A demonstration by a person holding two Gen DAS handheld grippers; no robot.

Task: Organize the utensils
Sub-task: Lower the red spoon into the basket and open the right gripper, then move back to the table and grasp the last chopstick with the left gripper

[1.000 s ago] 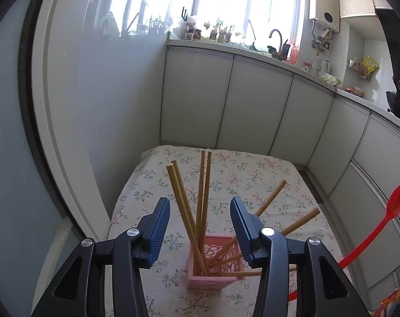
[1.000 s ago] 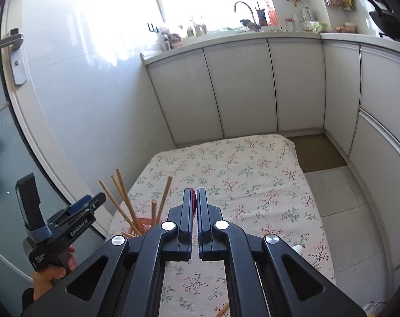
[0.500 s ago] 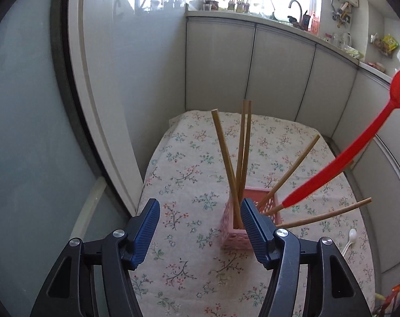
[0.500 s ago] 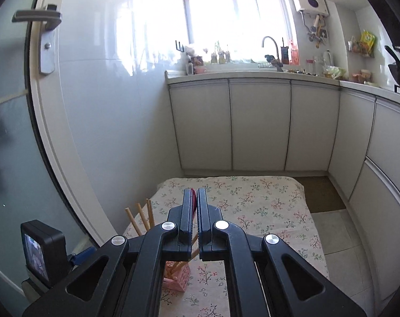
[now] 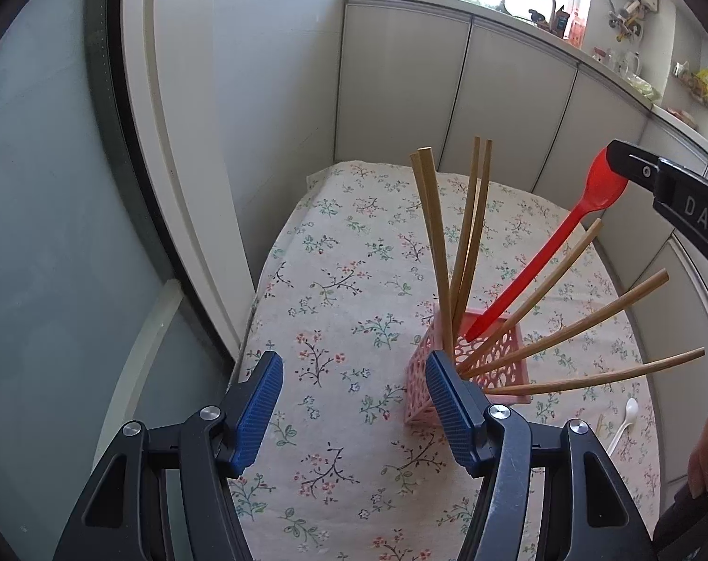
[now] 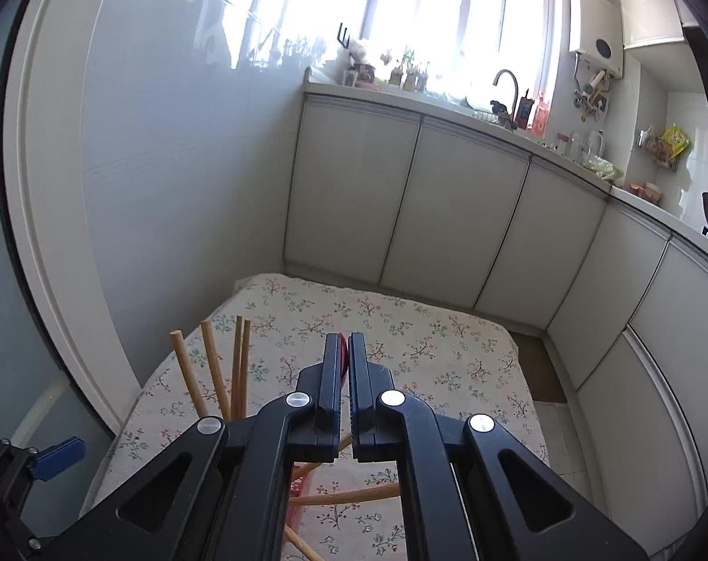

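Clamping the red spoon [image 5: 547,252] by its bowl, the right gripper [image 6: 343,364] angles the handle tip into the pink basket [image 5: 494,364] among the chopsticks [image 5: 435,243], while the left gripper [image 5: 351,404], jaws wide and empty, waits beside the basket to steady it.

Two wrist cameras, both angled down over the floral-clothed table [image 5: 335,280]
Left view sits close above the pink perforated plastic basket [image 5: 494,364] of wooden chopsticks [image 5: 435,243]; right view looks from farther right, sharing chopsticks [image 6: 213,369], tablecloth, white cabinets [image 6: 400,215].
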